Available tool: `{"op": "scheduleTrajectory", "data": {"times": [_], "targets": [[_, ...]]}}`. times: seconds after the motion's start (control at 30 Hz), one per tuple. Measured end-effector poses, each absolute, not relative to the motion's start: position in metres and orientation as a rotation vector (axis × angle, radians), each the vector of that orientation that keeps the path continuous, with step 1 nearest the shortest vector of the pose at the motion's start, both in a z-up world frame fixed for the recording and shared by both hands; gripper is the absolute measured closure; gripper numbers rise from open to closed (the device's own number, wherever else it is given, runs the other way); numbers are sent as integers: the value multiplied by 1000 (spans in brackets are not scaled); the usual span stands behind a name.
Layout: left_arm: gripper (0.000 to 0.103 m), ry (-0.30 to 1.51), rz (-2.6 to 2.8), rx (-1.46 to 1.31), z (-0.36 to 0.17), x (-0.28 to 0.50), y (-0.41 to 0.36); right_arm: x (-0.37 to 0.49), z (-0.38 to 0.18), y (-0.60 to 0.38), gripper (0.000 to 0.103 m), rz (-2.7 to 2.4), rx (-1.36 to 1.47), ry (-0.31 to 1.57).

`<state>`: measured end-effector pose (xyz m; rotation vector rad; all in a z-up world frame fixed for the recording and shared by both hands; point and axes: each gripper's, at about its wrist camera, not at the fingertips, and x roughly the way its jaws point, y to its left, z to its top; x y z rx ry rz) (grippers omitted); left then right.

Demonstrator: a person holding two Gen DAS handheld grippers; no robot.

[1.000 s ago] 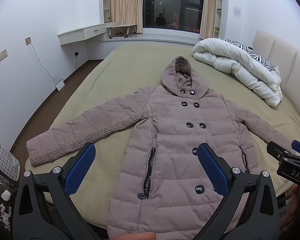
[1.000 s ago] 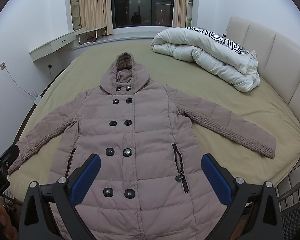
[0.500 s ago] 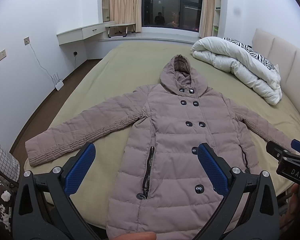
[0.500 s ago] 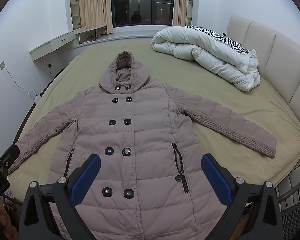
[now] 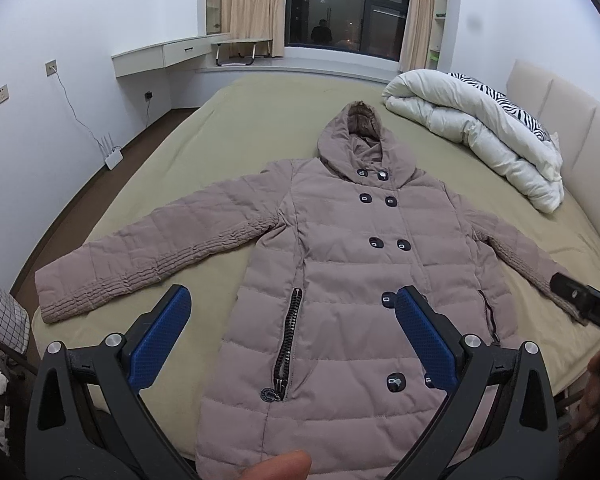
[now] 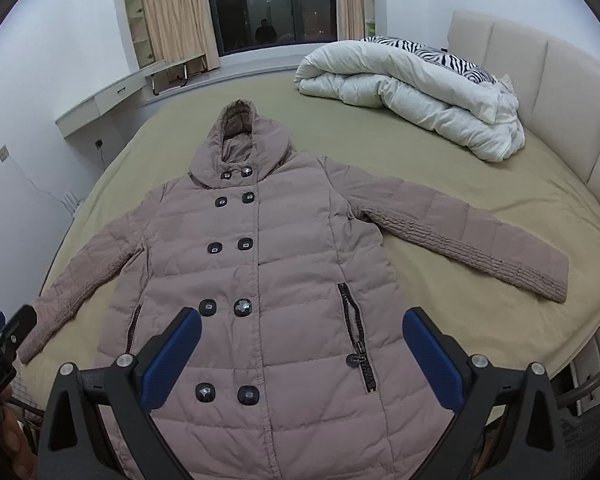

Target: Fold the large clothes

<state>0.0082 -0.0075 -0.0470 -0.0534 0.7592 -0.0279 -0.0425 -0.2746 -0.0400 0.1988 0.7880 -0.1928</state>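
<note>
**Two grippers spread above the coat, nothing held**

Two grippers hang over the near end of the bed [image 5: 260, 120], both w/ blue pads wide apart and holding nothing. Left gripper [image 5: 292, 332] sits above the coat's lower left part; its pads straddle the left pocket zip [image 5: 285, 336]. Right gripper [image 6: 302, 354] sits above the lower front, pads either side of the bottom button rows.

The coat [image 6: 284, 248], a mauve quilted hooded one, lies flat and face up on the olive sheet, buttoned, hood [image 6: 240, 140] pointing to the window [image 6: 268, 4], hem at the near bed edge. Both sleeves are stretched out sideways: left sleeve [image 5: 148, 256] reaches toward the bed's left edge, right sleeve [image 6: 472, 244] toward the headboard side. Double row of dark buttons runs down the front; a zip pocket on each side.

Vs. 1 s ago: very little differs. In the left wrist view the coat sits slightly higher and a touch leftward in frame, and the right gripper's tip at the right edge shows a bit higher too. In the right wrist view the coat has slid a little down and left in frame. Pads' spread looks unchanged on both; coat's lay on the bed looks the same, sleeves incl.

A folded white duvet [image 6: 412, 88] w/ a zebra-print item on it lies well apart from the coat, near the headboard [image 6: 540, 80].
</note>
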Motion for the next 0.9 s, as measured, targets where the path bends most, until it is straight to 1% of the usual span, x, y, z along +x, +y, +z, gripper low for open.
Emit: {"op": "scheduleTrajectory", "data": {"times": [0.13,0.2,0.27,0.33,0.43,0.47,0.53,0.6,0.67,0.7,0.73,0.77,0.8,0.83,0.87,0.9], "targets": [[0,861,-80,-113,-76,32,-11,-38,-76,-383,0,-241,478,729],[0,866,-119,-129,-88,44,-14,-40,-106,-454,0,-332,666,708],[0,837,-129,-120,-94,53,-20,-50,-140,-521,14,-430,868,699],[0,834,-126,-119,-102,65,-29,-65,-175,-576,16,-486,1031,666],[0,979,-119,-98,-120,93,-41,-88,-215,-634,20,-583,1208,609],[0,1000,-120,-123,-124,101,-42,-95,-223,-646,23,-593,1256,574],[0,975,-113,-167,-126,110,-43,-110,-234,-667,28,-604,1330,488],[0,974,-127,-185,-128,120,-47,-117,-238,-678,32,-615,1347,447],[0,988,-164,-213,-132,130,-52,-115,-237,-686,46,-630,1324,439],[3,988,-185,-232,-133,134,-55,-114,-237,-691,51,-638,1309,448],[5,990,-208,-252,-135,138,-57,-113,-234,-693,62,-648,1284,459],[12,995,-227,-273,-136,142,-58,-112,-231,-692,71,-652,1258,461],[17,1003,-251,-300,-138,145,-58,-109,-223,-691,76,-653,1222,462],[19,1010,-274,-324,-139,149,-59,-105,-212,-688,84,-651,1170,462],[20,1015,-287,-343,-140,151,-58,-91,-201,-685,87,-651,1107,467],[20,1016,-298,-361,-141,154,-58,-77,-184,-676,87,-642,1029,474]]}}
